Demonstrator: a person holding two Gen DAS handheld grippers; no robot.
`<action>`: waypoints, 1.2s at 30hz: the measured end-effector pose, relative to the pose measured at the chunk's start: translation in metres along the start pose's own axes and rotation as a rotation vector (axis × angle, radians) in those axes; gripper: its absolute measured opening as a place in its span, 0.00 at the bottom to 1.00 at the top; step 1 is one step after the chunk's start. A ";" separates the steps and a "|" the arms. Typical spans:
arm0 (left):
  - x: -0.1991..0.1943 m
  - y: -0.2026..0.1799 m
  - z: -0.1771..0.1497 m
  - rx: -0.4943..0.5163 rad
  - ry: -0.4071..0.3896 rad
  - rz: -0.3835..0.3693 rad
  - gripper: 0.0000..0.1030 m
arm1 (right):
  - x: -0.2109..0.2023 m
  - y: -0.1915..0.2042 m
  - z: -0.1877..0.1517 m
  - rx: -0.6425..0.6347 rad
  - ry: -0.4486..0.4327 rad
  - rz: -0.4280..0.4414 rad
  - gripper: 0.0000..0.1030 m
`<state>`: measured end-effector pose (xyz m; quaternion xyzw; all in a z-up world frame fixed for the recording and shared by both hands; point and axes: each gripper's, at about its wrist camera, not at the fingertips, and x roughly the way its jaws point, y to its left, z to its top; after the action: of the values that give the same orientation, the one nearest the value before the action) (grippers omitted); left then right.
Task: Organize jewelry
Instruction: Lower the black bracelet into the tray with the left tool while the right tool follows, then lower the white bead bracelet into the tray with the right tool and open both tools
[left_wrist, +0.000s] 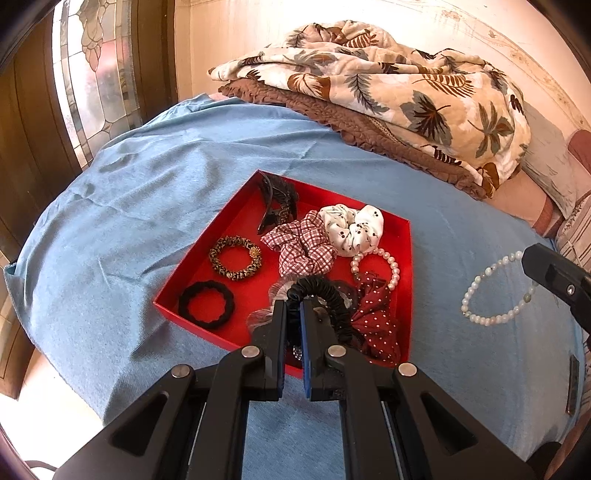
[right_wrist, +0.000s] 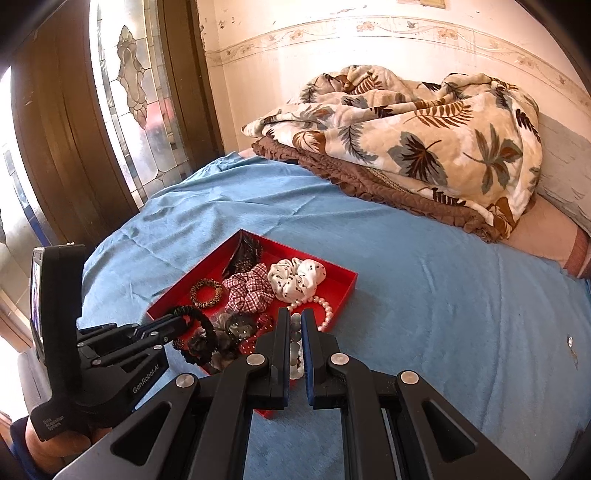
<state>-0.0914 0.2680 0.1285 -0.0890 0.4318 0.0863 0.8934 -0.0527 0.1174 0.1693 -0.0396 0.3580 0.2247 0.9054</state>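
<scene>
A red tray lies on the blue bedspread and holds scrunchies, a hair claw and a pink pearl bracelet. My left gripper is shut on a black leather scrunchie and holds it over the tray's near side; it also shows in the right wrist view. My right gripper is shut on a pale bead bracelet, lifted near the tray's right front corner. In the left wrist view that bracelet hangs from the right gripper's finger.
The tray also holds a leopard hair tie, a black hair tie, a checked scrunchie, a white scrunchie and a dotted maroon scrunchie. A folded leaf-print blanket lies at the bed's far side. A stained-glass door stands left.
</scene>
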 end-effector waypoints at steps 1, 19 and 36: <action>0.001 0.001 0.000 0.000 0.001 0.001 0.06 | 0.001 0.000 0.001 -0.002 0.000 0.002 0.07; 0.017 0.024 0.013 -0.025 0.006 -0.007 0.06 | 0.029 0.019 0.011 -0.027 0.027 0.034 0.07; 0.050 0.100 0.029 -0.266 0.019 -0.118 0.06 | 0.073 0.048 0.038 -0.049 0.052 0.120 0.07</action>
<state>-0.0626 0.3758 0.0986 -0.2327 0.4189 0.0892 0.8732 -0.0029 0.1970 0.1537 -0.0464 0.3776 0.2861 0.8795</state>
